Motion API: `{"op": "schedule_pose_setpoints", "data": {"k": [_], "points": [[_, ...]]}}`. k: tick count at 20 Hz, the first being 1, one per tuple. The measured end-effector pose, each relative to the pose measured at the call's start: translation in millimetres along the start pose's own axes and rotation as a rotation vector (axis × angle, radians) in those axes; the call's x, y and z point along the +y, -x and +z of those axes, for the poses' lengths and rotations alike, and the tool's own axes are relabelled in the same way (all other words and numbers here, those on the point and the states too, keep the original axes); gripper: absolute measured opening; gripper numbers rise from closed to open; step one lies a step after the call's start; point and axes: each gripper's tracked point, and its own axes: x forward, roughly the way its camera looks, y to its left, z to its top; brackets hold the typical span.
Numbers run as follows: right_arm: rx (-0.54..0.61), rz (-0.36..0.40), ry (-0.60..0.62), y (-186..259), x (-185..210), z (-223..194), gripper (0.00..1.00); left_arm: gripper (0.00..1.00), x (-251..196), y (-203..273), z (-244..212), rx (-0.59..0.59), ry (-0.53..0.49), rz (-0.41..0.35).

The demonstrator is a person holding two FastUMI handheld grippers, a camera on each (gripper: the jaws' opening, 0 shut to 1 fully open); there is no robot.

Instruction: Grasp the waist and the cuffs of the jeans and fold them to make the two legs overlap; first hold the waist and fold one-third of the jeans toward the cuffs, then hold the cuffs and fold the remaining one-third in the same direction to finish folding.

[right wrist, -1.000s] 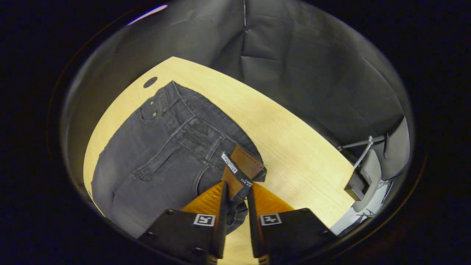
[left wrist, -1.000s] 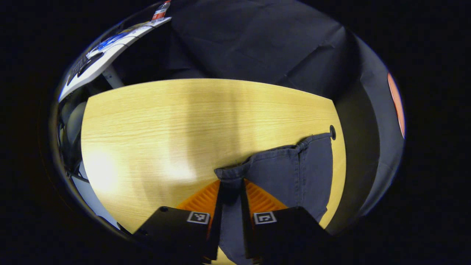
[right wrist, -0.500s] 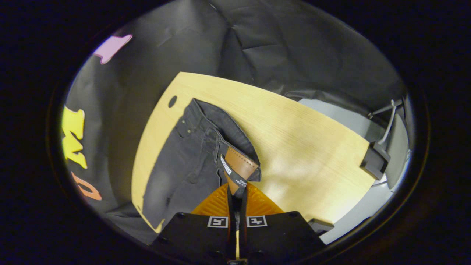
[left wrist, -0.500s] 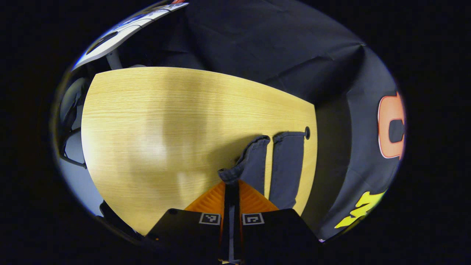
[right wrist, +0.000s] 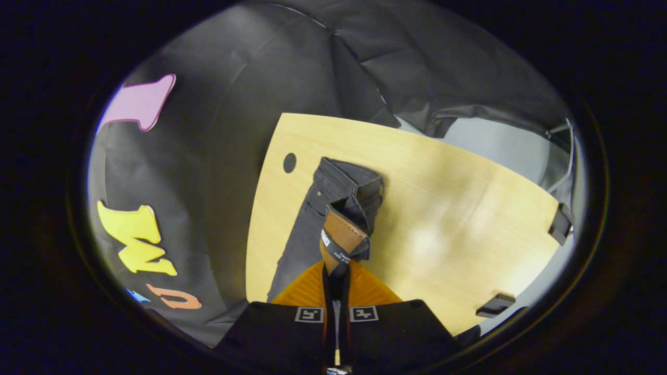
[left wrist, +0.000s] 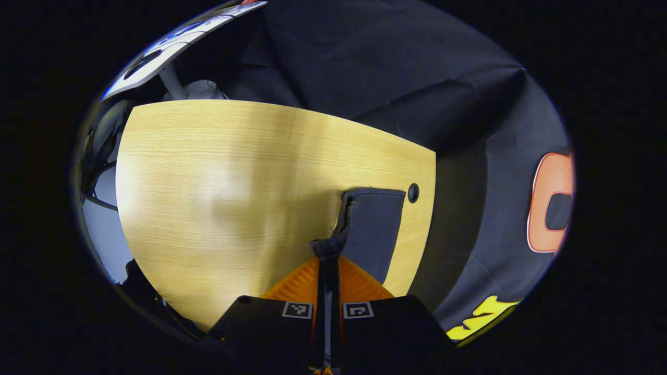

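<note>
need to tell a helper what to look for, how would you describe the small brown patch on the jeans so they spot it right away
Start at the pale wooden table and find the dark jeans lying along its edge by the black cloth wall. Follow them to the waistband end lifted in the right claw. The brown patch sits just above that claw, the only tan, stitched piece on the dark fabric.

I see bright light from above on the bench (left wrist: 219, 172). It makes pale shiny patches on the wood in both views. A soft dark shadow lies beside the jeans (left wrist: 372, 229). The cloth wall (right wrist: 271, 67) is dim. Straight edges bend near the rim of each round picture. Both pictures look sharp, with no blur.
</note>
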Motion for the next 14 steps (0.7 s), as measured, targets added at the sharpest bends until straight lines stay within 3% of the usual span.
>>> {"op": "schedule_pose_setpoints", "data": {"k": [5, 10, 14], "points": [[0.038, 0.019, -0.08, -33, 48, 35, 0.03, 0.07, -61, -33, 5, 0.024, 0.053, 0.036], [0.061, 0.004, -0.122, -75, 56, 64, 0.04, 0.08, -124, -73, 18, 0.034, 0.001, 0.006], [0.093, 0.013, -0.159, -108, 63, 67, 0.0, 0.07, -126, -102, 19, 0.052, 0.002, 0.025]]}}
